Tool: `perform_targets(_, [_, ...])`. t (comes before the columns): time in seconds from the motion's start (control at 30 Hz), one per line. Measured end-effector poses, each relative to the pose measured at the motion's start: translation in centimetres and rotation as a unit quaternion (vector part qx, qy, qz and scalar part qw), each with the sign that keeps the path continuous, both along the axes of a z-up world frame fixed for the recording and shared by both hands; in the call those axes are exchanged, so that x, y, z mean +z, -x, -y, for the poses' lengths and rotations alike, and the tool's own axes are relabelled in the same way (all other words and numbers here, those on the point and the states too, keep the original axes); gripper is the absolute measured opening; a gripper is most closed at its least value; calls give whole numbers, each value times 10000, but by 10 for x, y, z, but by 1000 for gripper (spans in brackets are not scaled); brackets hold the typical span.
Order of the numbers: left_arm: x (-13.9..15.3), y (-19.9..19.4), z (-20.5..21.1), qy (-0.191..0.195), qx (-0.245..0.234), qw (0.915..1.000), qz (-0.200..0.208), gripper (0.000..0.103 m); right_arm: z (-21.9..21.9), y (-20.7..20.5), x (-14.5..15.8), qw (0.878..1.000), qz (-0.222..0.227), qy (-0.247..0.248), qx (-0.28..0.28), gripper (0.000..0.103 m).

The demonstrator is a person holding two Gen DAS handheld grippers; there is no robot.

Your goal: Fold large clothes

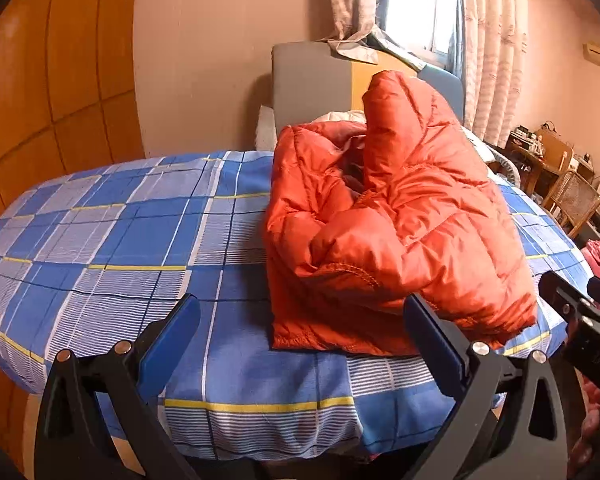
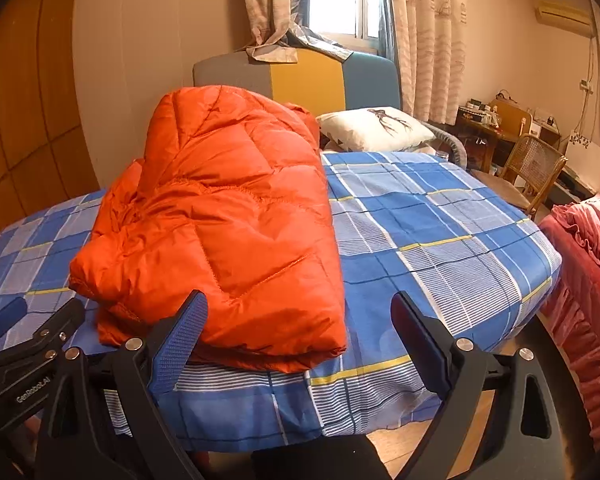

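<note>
An orange puffer jacket [image 1: 400, 224] lies folded in a bulky bundle on the blue plaid bed sheet [image 1: 120, 248], its hem toward the near edge. In the right wrist view the jacket [image 2: 228, 232] lies left of centre on the sheet [image 2: 420, 232]. My left gripper [image 1: 302, 312] is open and empty, just short of the jacket's near left corner. My right gripper [image 2: 300, 312] is open and empty, with the jacket's near right corner between its fingers' line of sight. The right gripper also shows at the right edge of the left wrist view [image 1: 580, 320], and the left gripper at the lower left of the right wrist view [image 2: 28, 344].
A grey, yellow and blue headboard [image 2: 300, 76] and a white pillow [image 2: 376, 128] stand at the far end of the bed. A wooden wardrobe [image 1: 52, 72] is on the left. A rattan chair [image 2: 532, 172], a cluttered desk [image 2: 496, 120] and a red ruffled cover [image 2: 588, 264] are on the right.
</note>
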State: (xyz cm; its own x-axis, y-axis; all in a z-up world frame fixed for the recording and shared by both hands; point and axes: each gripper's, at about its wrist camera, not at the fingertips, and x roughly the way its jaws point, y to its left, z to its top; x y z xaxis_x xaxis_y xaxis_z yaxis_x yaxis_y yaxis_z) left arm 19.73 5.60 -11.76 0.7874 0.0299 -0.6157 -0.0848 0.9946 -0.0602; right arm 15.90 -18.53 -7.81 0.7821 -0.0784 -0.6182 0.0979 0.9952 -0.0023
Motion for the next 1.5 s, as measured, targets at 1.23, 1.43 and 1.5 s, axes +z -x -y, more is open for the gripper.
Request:
perform_targets(1.23, [5, 19, 6, 102, -106, 9998, 143, 101, 3, 18, -4, 9999, -33, -142, 59, 94])
perform_targets(1.43, [4, 21, 5, 63, -96, 9996, 240, 101, 3, 18, -6, 9999, -51, -131, 66, 94])
perform_targets(1.5, [4, 20, 4, 4, -35, 9997, 232, 101, 3, 19, -7, 9998, -61, -153, 71, 94])
